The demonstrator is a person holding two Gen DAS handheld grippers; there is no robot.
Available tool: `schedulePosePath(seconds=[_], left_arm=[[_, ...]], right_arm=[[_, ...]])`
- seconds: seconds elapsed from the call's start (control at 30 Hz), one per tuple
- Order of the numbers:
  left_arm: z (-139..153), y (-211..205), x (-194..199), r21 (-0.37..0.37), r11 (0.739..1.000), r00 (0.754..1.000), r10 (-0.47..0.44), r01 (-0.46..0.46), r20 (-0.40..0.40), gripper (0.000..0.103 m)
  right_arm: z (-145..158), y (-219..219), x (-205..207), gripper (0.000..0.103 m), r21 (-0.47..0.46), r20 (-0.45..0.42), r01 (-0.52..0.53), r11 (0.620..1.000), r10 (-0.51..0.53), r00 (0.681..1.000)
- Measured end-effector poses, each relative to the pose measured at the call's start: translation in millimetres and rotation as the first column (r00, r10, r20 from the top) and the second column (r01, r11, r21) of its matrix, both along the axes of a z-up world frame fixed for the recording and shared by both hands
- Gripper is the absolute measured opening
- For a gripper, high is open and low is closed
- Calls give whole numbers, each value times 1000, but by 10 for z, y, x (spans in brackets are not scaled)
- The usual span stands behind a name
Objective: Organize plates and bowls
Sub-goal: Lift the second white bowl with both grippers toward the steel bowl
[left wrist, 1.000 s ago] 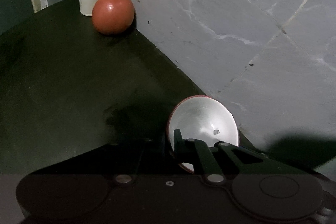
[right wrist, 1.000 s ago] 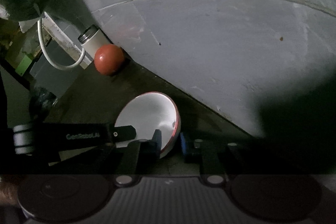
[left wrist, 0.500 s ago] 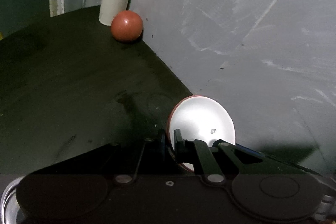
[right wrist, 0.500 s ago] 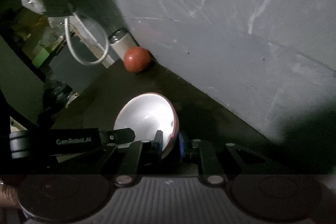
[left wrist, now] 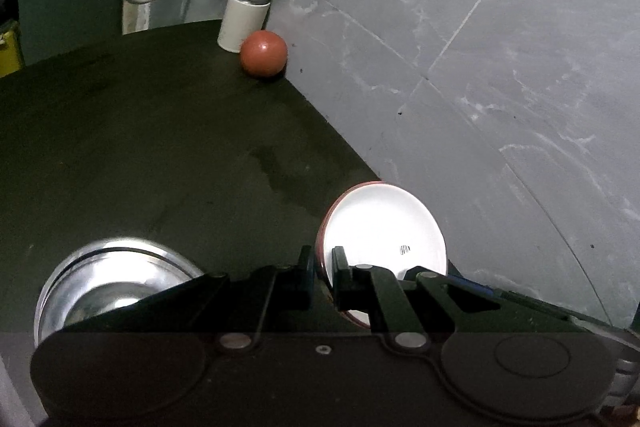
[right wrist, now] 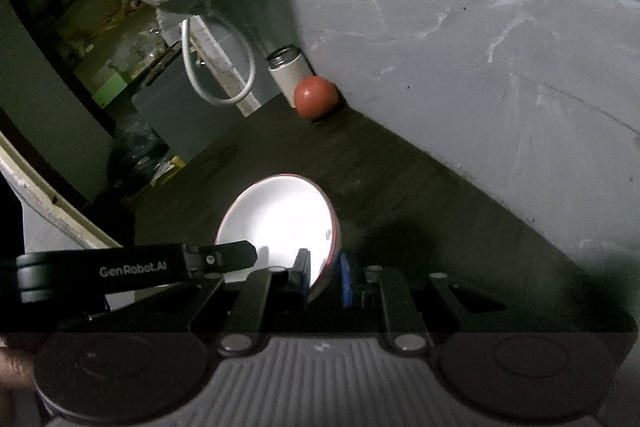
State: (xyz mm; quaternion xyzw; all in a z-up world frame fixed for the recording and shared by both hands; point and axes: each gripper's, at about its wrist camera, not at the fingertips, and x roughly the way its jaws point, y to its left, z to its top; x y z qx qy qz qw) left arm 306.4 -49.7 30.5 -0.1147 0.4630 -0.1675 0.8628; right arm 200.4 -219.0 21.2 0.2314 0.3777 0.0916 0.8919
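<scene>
Tools both pinch one white bowl (left wrist: pixel 382 227): our left tool (left wrist: pixel 322 269) and right tool (right wrist: pixel 324 277) clamp opposite rims; steel bowl (left wrist: pixel 112 279) sits left of the left tool on the tabletop (left wrist: pixel 140 155).

The left gripper (left wrist: pixel 322 269) points steeply downward, its two black fingers closed tight on the near-left rim of a red-rimmed white bowl (left wrist: pixel 384 223), one finger inside the rim and one outside. The right gripper (right wrist: pixel 325 277) also tilts downward, less steeply, and pinches the near-right rim of the same bowl between its blue-padded fingers (right wrist: pixel 345 279). In the right wrist view the left gripper's body reaches in level from the left.
</scene>
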Motion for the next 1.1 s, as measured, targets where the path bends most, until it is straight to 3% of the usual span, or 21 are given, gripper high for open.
schedulePosePath(seconds=[0.5,1.1], left_arm=[[-61,197,-521,-16,1000,1000,-16,16,-16,8],[-221,227,-910,10,999,998,-34,34,-61,8]], right_arm=[[-27,211,-619,17,-19,-4,-18,1000,18,1000],[-158,308,-969,18,-53,-65,-84,995,80,995]])
